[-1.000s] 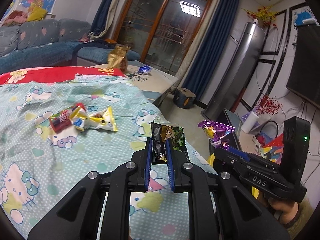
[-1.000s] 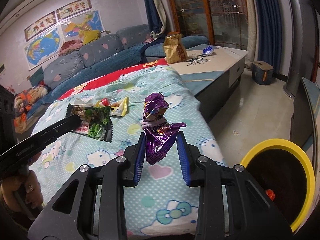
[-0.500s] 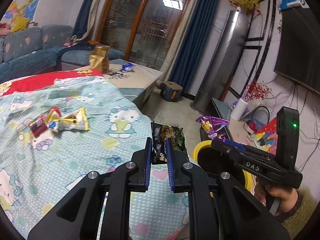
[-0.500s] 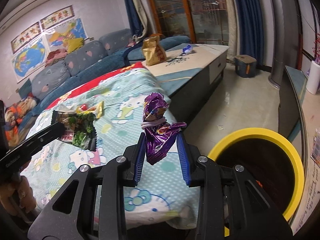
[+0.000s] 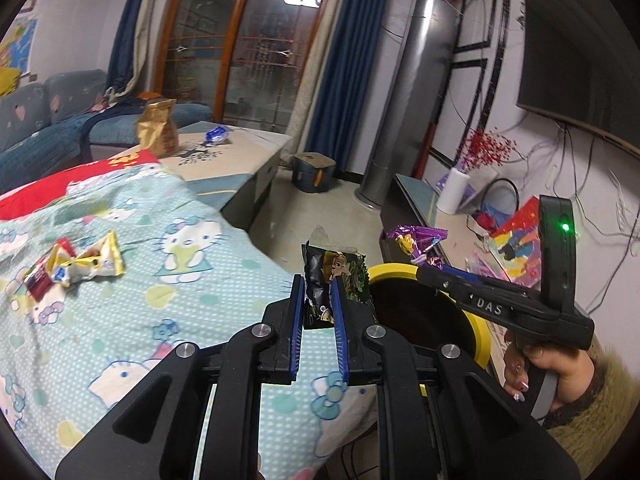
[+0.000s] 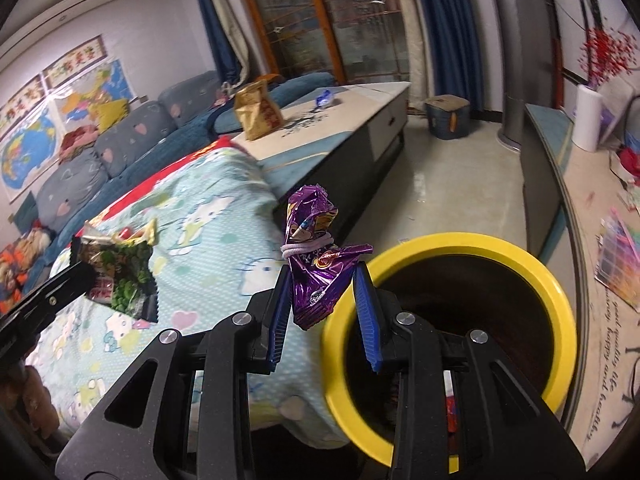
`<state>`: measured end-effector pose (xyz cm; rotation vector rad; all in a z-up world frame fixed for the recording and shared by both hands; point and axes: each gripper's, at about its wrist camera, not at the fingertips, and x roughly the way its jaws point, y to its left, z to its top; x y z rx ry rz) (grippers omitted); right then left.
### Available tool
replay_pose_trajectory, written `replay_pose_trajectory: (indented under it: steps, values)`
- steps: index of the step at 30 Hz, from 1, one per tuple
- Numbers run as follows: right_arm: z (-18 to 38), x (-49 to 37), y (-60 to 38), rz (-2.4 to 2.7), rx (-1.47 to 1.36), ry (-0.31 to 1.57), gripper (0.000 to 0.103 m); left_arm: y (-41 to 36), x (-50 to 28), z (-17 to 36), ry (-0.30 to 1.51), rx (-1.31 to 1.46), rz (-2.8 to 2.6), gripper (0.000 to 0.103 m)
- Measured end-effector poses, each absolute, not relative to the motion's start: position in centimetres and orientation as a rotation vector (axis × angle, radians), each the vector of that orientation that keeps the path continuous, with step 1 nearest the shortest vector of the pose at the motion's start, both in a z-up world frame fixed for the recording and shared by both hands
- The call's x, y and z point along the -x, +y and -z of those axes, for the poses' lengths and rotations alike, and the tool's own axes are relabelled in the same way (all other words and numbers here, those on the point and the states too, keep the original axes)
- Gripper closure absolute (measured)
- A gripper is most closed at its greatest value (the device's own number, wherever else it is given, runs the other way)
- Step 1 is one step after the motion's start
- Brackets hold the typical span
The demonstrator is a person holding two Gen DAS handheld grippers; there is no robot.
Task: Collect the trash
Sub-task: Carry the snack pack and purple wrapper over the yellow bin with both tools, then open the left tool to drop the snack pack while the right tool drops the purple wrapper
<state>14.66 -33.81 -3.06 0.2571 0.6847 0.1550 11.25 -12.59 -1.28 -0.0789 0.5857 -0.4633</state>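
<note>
My left gripper (image 5: 318,292) is shut on a dark green snack wrapper (image 5: 336,276), held over the bed's edge beside the yellow-rimmed bin (image 5: 478,328). My right gripper (image 6: 322,284) is shut on a crumpled purple wrapper (image 6: 316,256) and holds it at the bin's left rim (image 6: 552,280). The purple wrapper (image 5: 416,240) and the green wrapper (image 6: 124,272) each show in the other wrist view. Red and yellow wrappers (image 5: 72,268) lie on the Hello Kitty bedspread (image 5: 140,320).
A low table (image 5: 232,152) beyond the bed carries a gold bag (image 5: 158,132) and a blue wrapper (image 5: 216,134). A shelf (image 6: 592,208) with a paper roll (image 6: 588,118) runs along the right wall. Bare floor (image 6: 460,184) lies between.
Both grippers have swung right, off the bed toward the yellow bin, each holding its wrapper. The bin now sits right under the right gripper.
</note>
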Motion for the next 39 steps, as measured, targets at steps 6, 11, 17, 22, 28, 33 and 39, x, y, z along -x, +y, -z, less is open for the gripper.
replay_pose_trajectory:
  steps: [6,11,17,22,28,33,39]
  values:
    - [3.7,-14.5,-36.3,-0.097,-0.295,0.688,0.078,-15.2,-11.2,1.8,0.600,0.040,0.513,0.089]
    - [4.3,-14.6,-38.4,-0.054,-0.329,0.696,0.078,-17.2,-11.4,2.2,0.609,0.009,0.547,0.090]
    - [5.2,-14.5,-39.9,-0.011,-0.344,0.702,0.078,-19.2,-11.5,2.9,0.624,-0.029,0.581,0.090]
    - [6.0,-14.2,-41.5,0.021,-0.366,0.718,0.078,-20.9,-11.6,3.7,0.641,-0.052,0.607,0.090]
    - [7.2,-14.1,-43.3,0.058,-0.402,0.744,0.078,-22.8,-11.6,4.8,0.661,-0.080,0.636,0.089]
    - [7.9,-13.8,-44.3,0.069,-0.426,0.757,0.078,-24.2,-11.7,5.6,0.679,-0.098,0.660,0.089]
    - [8.5,-13.6,-45.3,0.078,-0.450,0.766,0.077,-26.1,-12.1,7.1,0.703,-0.121,0.680,0.089]
